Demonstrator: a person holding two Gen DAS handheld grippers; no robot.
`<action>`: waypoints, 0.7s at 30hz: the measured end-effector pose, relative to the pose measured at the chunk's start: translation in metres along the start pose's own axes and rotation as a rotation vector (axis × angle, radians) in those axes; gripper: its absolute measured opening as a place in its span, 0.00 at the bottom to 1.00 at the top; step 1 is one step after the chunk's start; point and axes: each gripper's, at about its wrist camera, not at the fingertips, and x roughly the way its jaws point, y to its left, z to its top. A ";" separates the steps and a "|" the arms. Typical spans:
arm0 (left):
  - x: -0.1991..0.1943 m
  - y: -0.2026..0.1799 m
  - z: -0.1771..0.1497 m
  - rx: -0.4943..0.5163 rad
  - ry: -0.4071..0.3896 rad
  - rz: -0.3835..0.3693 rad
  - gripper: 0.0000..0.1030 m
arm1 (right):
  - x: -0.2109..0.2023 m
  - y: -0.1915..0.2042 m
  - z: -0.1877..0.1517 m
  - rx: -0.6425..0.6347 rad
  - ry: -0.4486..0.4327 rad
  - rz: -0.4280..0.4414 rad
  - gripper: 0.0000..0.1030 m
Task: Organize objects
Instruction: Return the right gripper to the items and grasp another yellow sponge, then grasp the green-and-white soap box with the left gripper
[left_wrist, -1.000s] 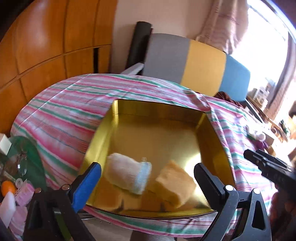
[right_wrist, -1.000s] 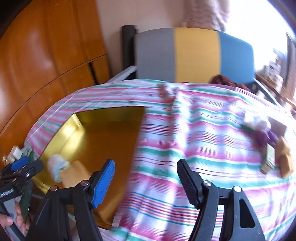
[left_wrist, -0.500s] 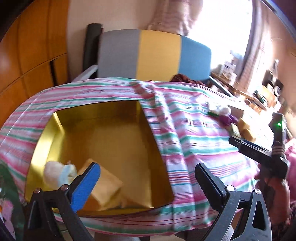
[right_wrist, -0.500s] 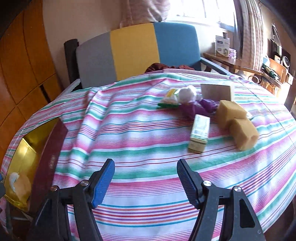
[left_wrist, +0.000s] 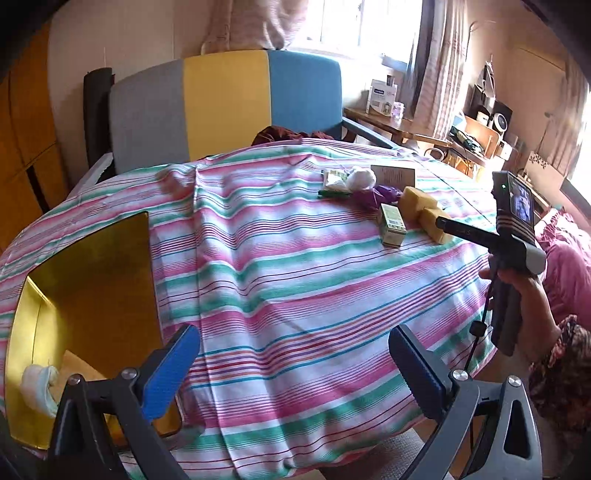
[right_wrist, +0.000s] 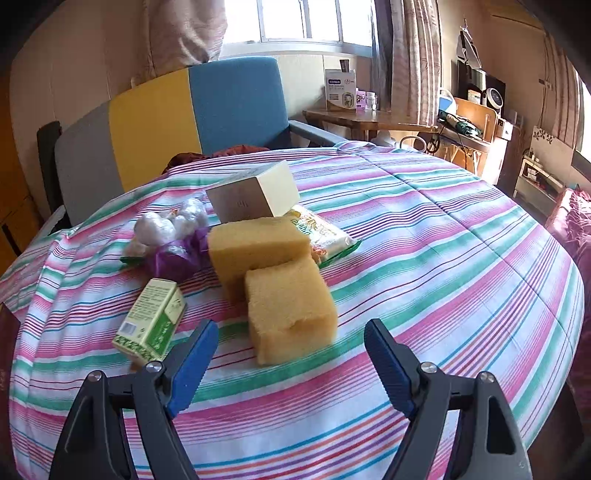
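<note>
Two sets of tongs are in my hands, and neither holds anything. My right tongs (right_wrist: 290, 354) have just been opening and now stand wide, with nothing between the blue pads; they hang over bare striped cloth just short of the nearer yellow sponge (right_wrist: 290, 308). That sponge lies straight ahead of the gap. Touching it from behind is a second yellow sponge (right_wrist: 255, 249). Ahead and left of my left pad lies a small green carton (right_wrist: 153, 319), on its side, apart from the sponges. Farther out sit a beige box (right_wrist: 255, 194), a green-printed packet (right_wrist: 321, 234) tucked partly under it, and a purple-and-white bundle (right_wrist: 171, 236).

To the right of these tongs the striped tabletop (right_wrist: 443, 258) runs bare all the way to its rounded edge, so that side gives me plenty of room.

My left tongs (left_wrist: 293, 365) are also spread wide and empty, over the near edge of the cloth. Ahead of them is a long stretch of bare stripes before the cluster begins. Left of them is the gold tin (left_wrist: 92, 280), its right rim close beside my left pad, with a white rolled sock (left_wrist: 37, 384) in its near corner. Far right, a hand (left_wrist: 524, 306) grips the other handle. Beyond the far edge stands a grey, yellow and blue chair (left_wrist: 225, 107).
</note>
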 end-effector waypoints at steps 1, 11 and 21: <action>0.004 -0.004 0.001 0.007 0.007 -0.008 1.00 | 0.007 -0.001 0.004 -0.005 0.008 0.009 0.80; 0.038 -0.025 0.016 0.029 0.062 -0.021 1.00 | 0.043 0.002 0.007 -0.022 0.066 0.070 0.55; 0.075 -0.054 0.029 0.066 0.101 -0.046 1.00 | 0.029 -0.006 -0.006 0.041 0.014 0.077 0.53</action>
